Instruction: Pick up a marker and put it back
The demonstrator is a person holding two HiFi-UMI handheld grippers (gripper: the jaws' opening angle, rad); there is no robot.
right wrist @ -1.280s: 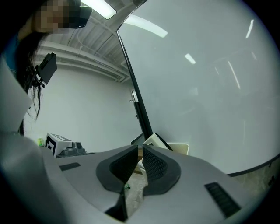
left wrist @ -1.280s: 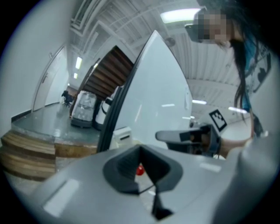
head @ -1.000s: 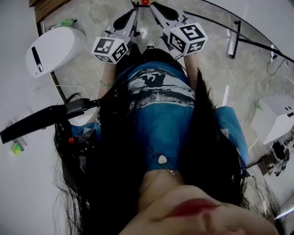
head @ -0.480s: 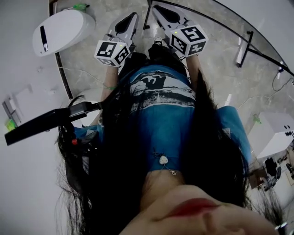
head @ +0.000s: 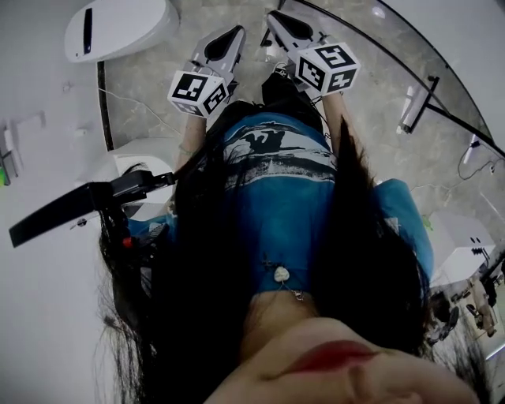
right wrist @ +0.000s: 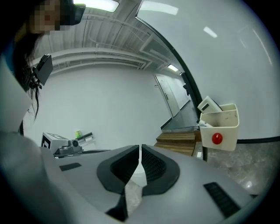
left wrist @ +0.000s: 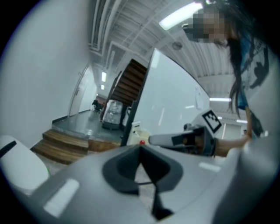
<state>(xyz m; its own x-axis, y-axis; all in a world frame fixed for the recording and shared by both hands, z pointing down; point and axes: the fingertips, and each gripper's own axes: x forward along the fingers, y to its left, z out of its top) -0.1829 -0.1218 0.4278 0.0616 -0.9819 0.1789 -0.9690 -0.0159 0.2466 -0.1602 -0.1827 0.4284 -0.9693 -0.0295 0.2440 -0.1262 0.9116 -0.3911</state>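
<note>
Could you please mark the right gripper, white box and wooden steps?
right gripper (right wrist: 140, 151): right gripper view, between the fingertips
white box (right wrist: 226, 127): right gripper view, front wall
wooden steps (right wrist: 178, 137): right gripper view, upper tread

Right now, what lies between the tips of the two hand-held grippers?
Only bare marbled floor, as the head view shows. The left hand-held gripper and the right hand-held gripper point ahead side by side, apart, both shut and empty.
</note>
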